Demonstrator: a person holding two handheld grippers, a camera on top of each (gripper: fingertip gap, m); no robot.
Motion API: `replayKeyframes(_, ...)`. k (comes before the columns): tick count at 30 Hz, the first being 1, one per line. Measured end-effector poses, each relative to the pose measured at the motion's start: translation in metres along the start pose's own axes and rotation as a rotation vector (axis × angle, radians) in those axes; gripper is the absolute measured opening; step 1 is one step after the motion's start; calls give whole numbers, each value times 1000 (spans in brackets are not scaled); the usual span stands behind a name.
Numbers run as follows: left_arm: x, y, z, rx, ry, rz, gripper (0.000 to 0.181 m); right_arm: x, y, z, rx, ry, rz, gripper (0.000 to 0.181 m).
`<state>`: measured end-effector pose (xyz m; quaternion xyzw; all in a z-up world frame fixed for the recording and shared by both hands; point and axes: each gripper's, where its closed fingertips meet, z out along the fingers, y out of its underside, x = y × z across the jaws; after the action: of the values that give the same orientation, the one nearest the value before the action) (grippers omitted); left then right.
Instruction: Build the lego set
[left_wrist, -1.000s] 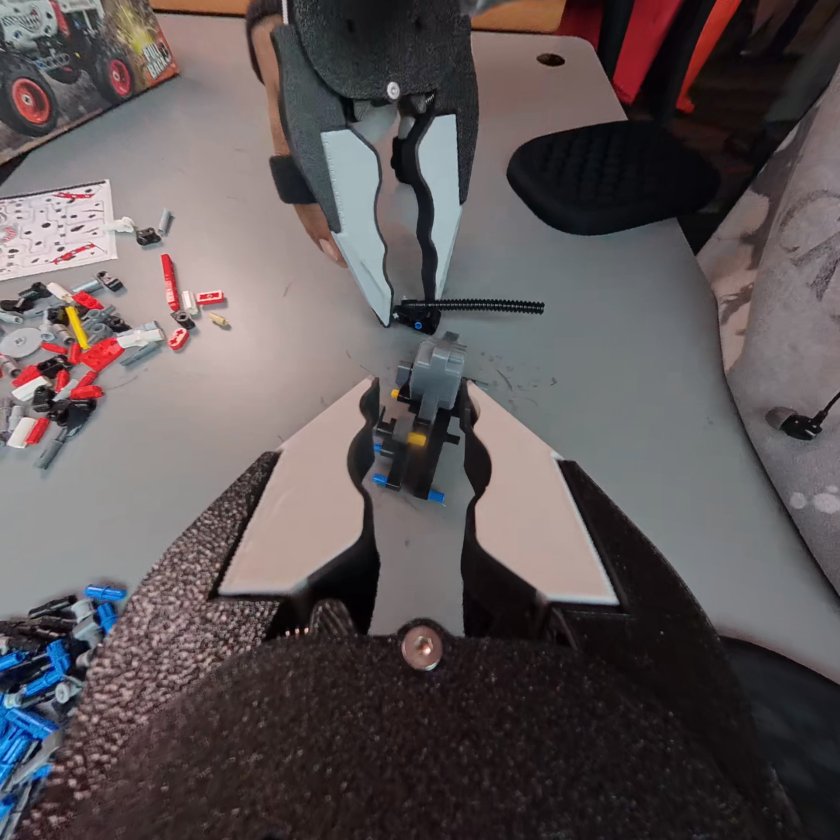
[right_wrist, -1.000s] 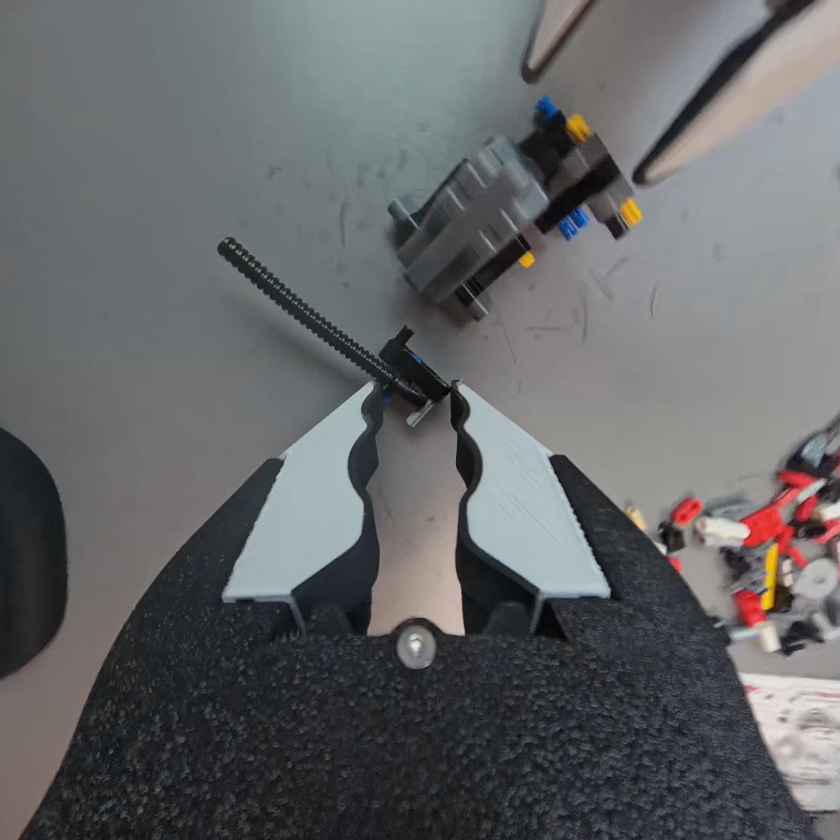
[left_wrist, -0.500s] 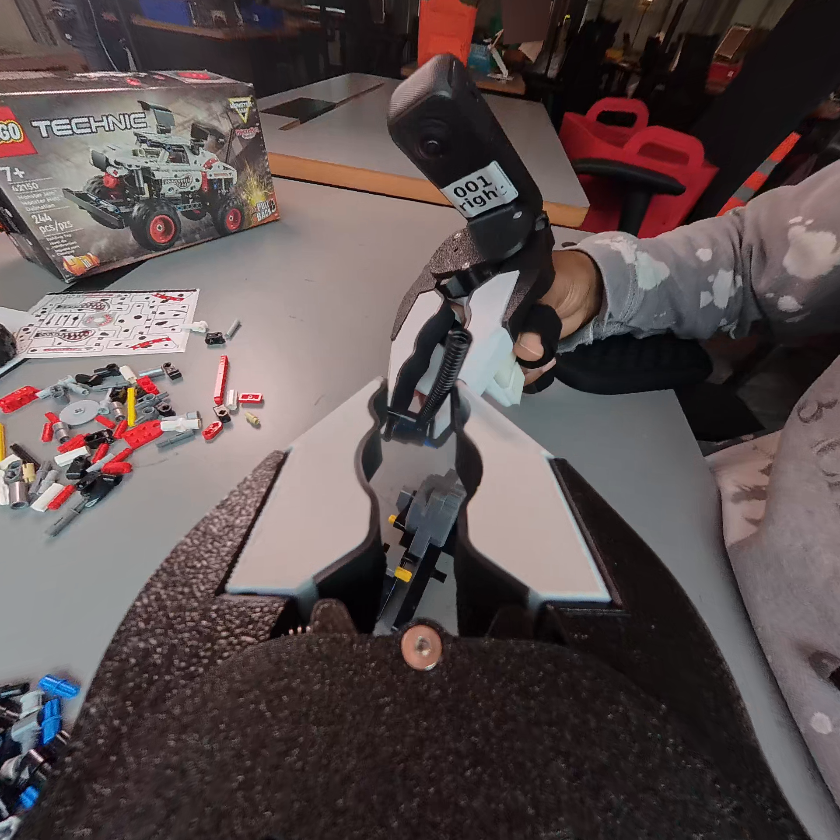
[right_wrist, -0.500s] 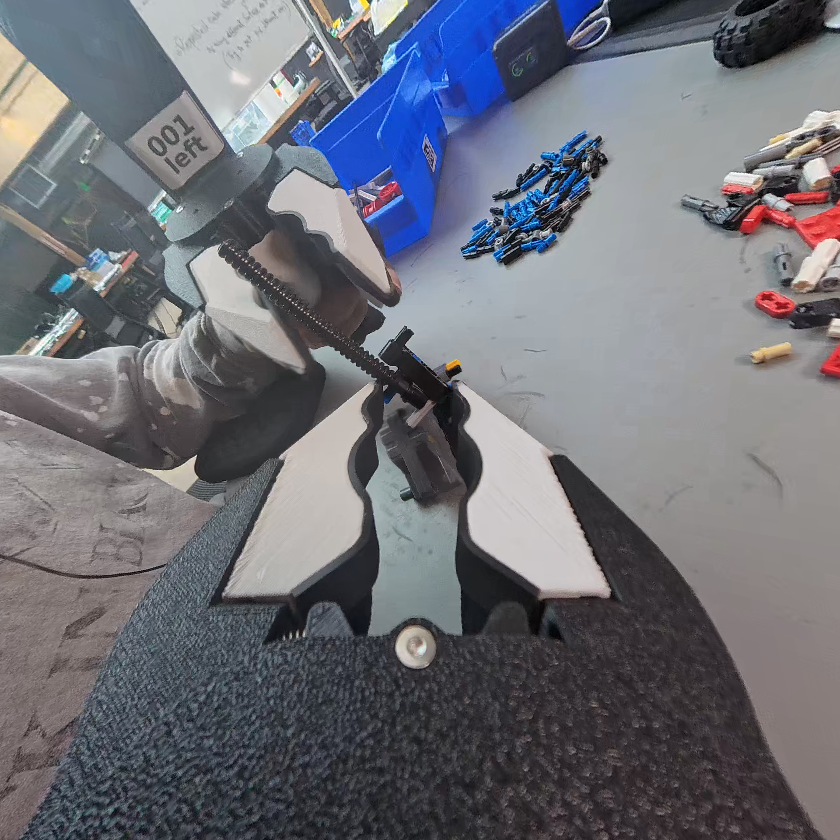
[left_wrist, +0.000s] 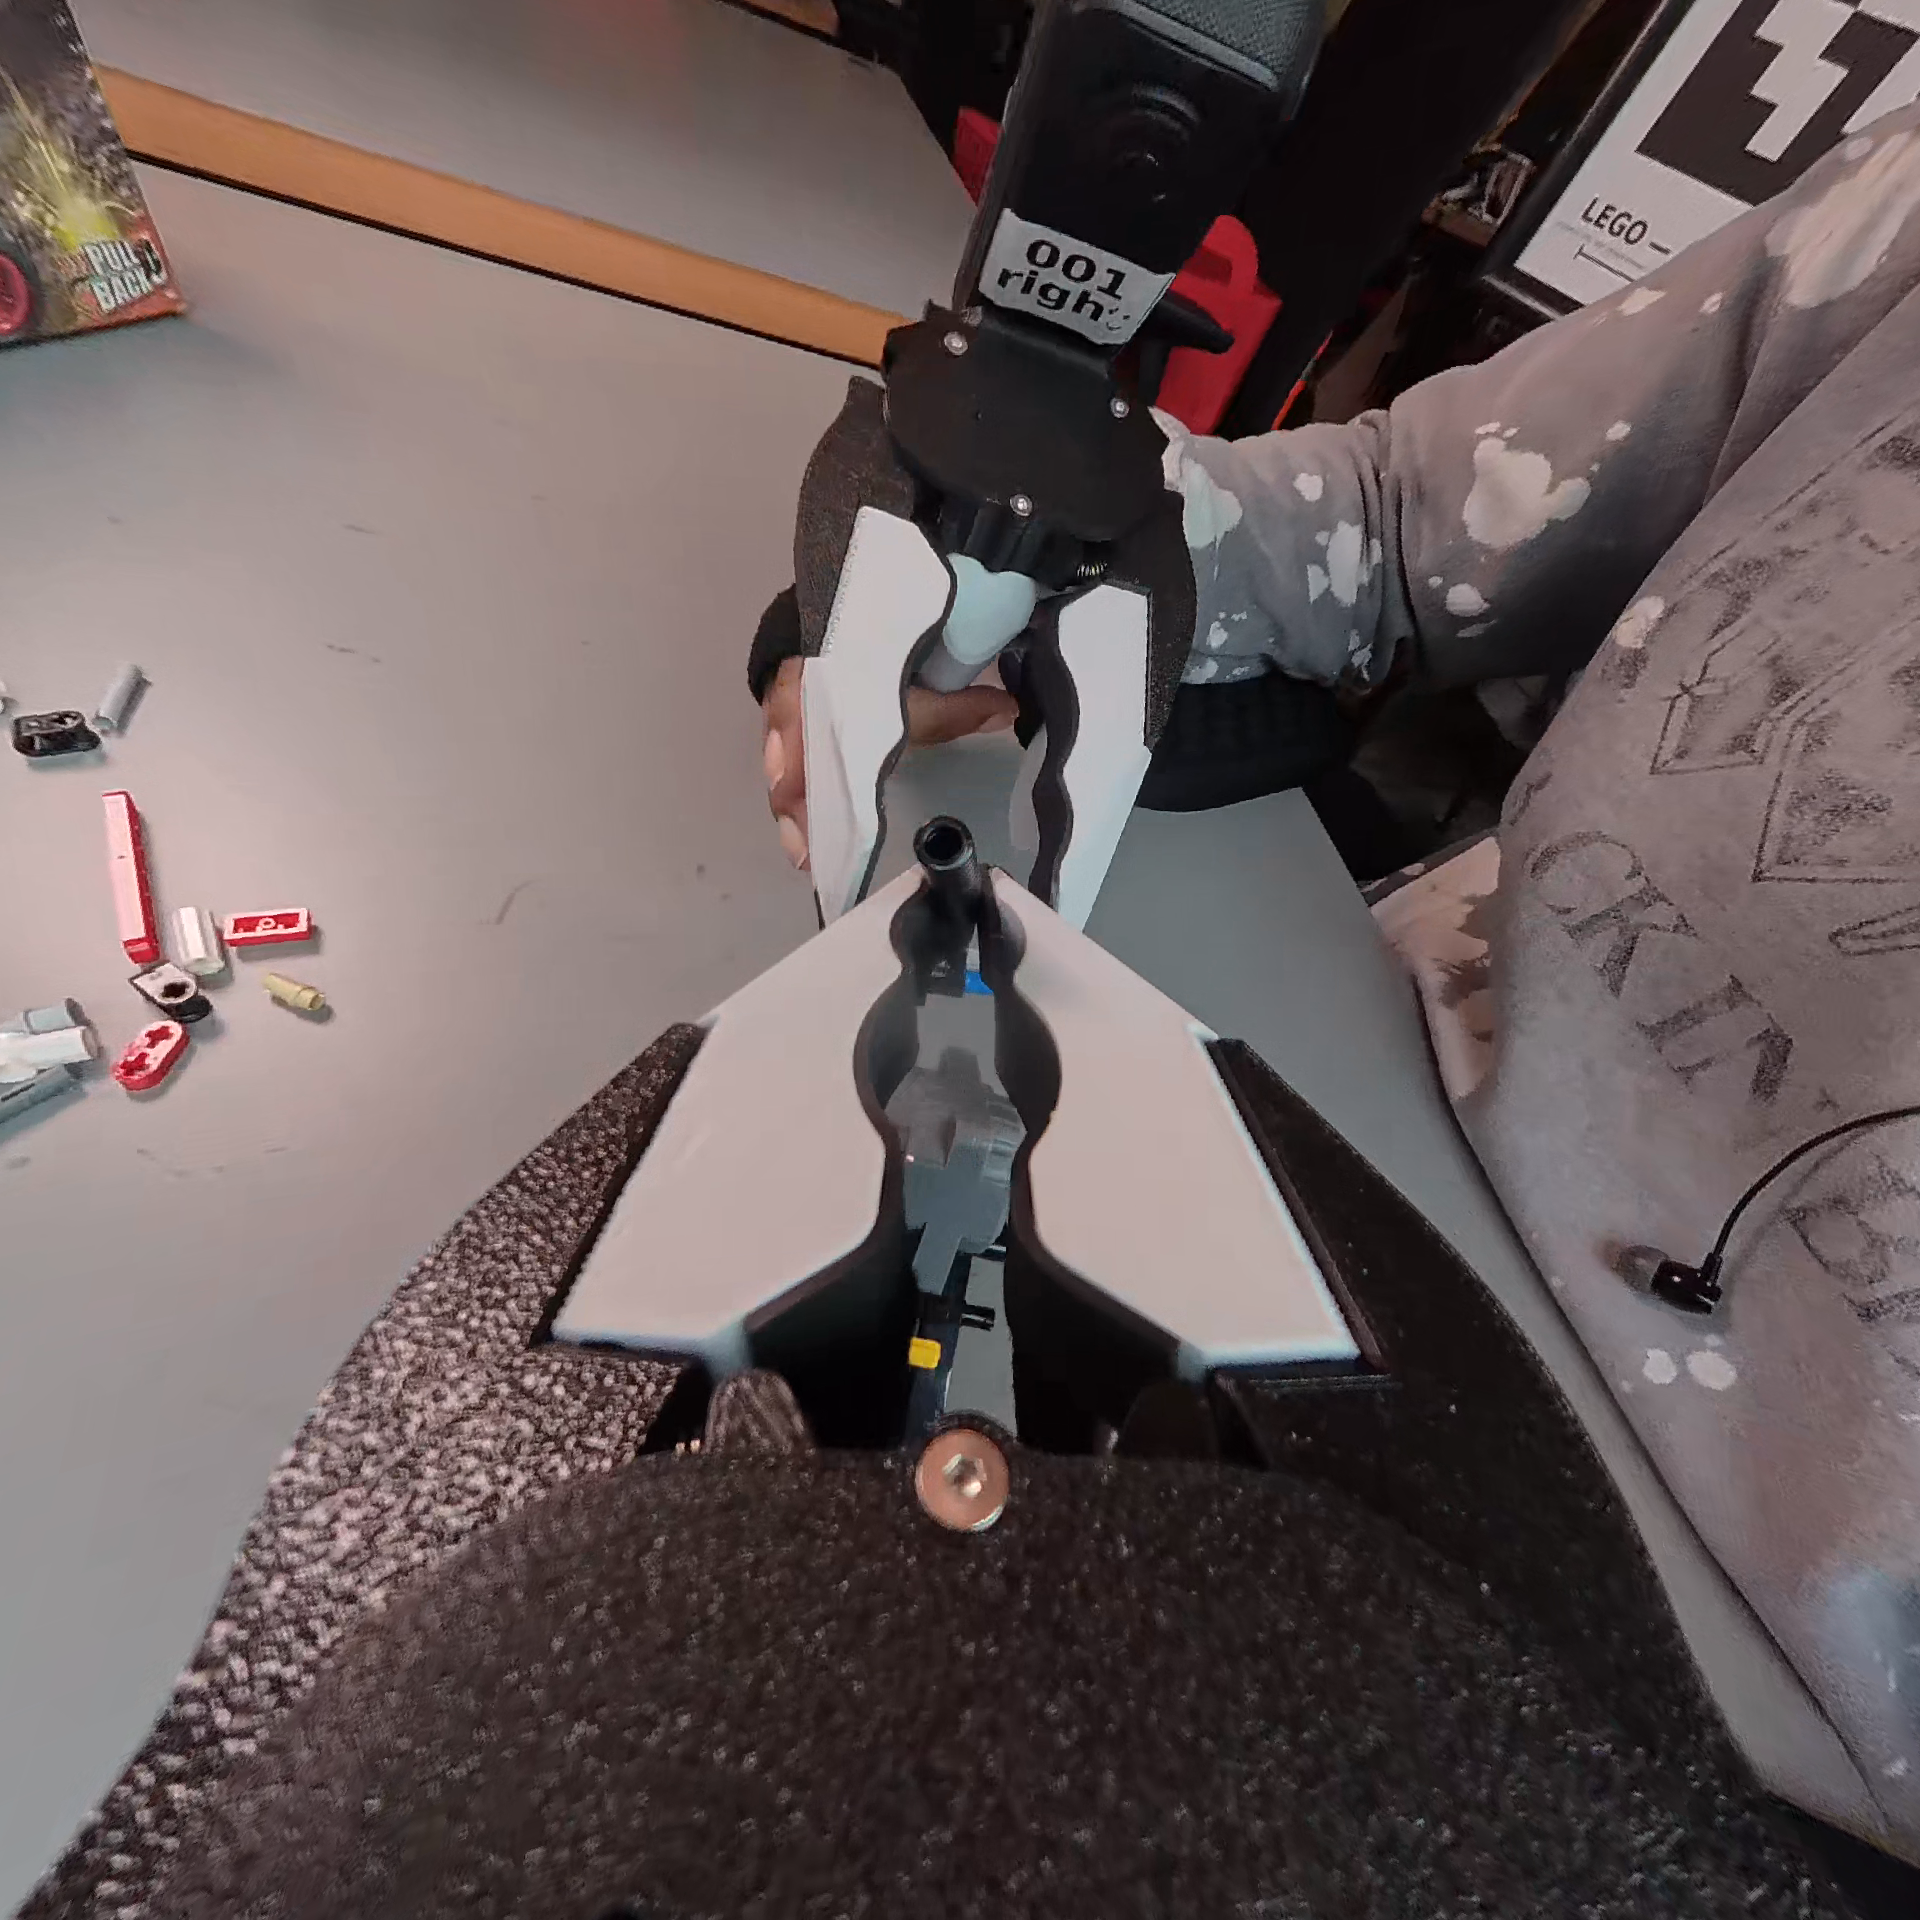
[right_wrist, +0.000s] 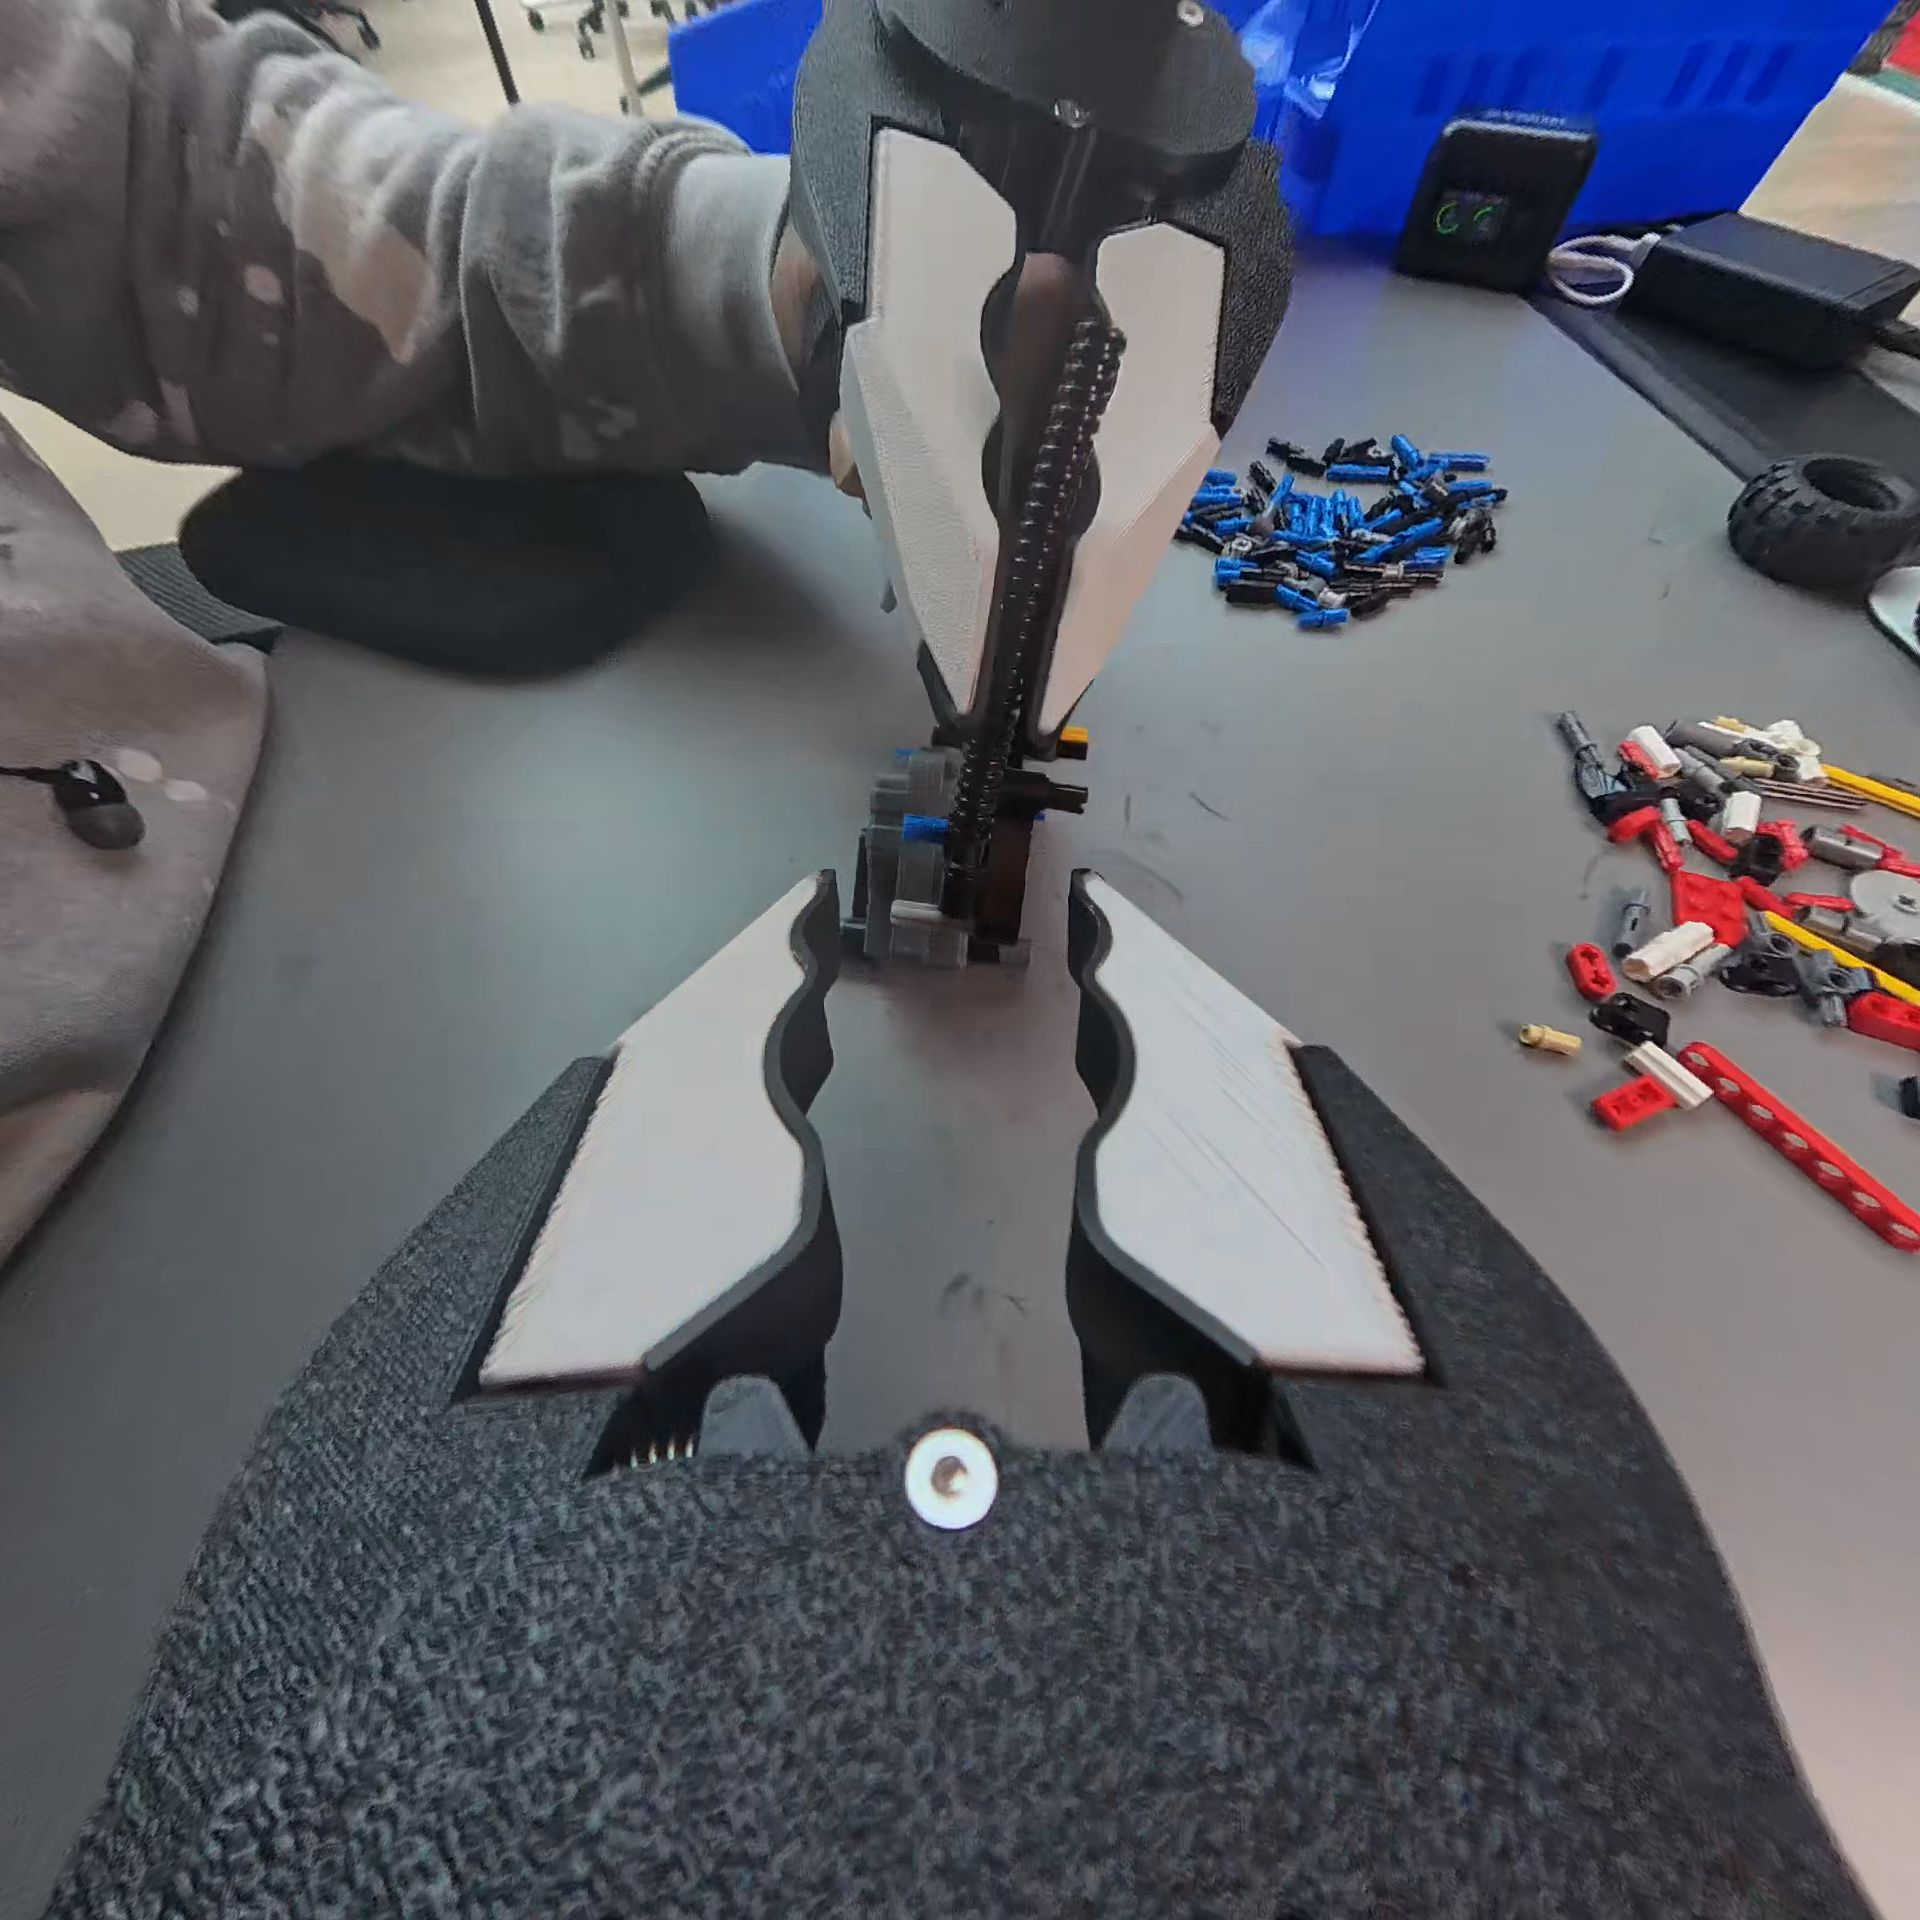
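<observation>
The small grey and black assembly (right_wrist: 914, 873) stands on the grey table (right_wrist: 520, 883). It also shows between my left fingers in the left wrist view (left_wrist: 951, 1143). A black ribbed hose (right_wrist: 1039, 520) rises upright from it. My left gripper (left_wrist: 951, 883) comes down from above and is shut on the hose near its lower end; the hose's open end (left_wrist: 940, 836) pokes out past the tips. It also shows in the right wrist view (right_wrist: 1003, 717). My right gripper (right_wrist: 951, 894) is open and empty, its tips on either side of the assembly just in front of it.
Loose red, grey and black parts (right_wrist: 1745, 914) lie right of the assembly, also in the left wrist view (left_wrist: 156, 966). A pile of blue and black pins (right_wrist: 1351, 530) and a black tyre (right_wrist: 1829, 520) lie farther back. A black pad (right_wrist: 447, 561) sits at the table edge. Less than 4 cm separates the two grippers' tips.
My right gripper let go of the hose piece, opened and drew back. My left gripper closed on the hose, which now stands upright on the assembly on the table.
</observation>
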<state>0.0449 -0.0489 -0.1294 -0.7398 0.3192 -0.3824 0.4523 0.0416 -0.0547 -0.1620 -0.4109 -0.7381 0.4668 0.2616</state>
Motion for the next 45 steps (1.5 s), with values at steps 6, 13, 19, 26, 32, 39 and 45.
replayKeyframes(6, -6, 14, 9, -130, 22, 36, 6, 3, 22, 7, -119, 41, -51, 41)
replayKeyframes(13, -9, 21, 9, -263, 18, 89, 6, 8, 34, 7, -192, 63, -104, 30)
replayKeyframes(19, -9, 26, 10, -353, 6, 125, 6, 3, 37, 13, -239, 95, -130, 46)
replayKeyframes(26, -6, 27, 11, -368, 12, 121, 6, -4, 32, 23, -205, 73, -81, 45)
replayKeyframes(32, -6, 27, 11, -366, 10, 99, 6, -5, 33, 24, -205, 60, -31, 40)
replayKeyframes(39, -4, 28, 12, -376, 21, 81, 6, -8, 32, 24, -197, 31, 30, 38)
replayKeyframes(45, -3, 28, 15, -404, 11, 90, 6, -6, 30, 19, -172, 10, 98, 34)
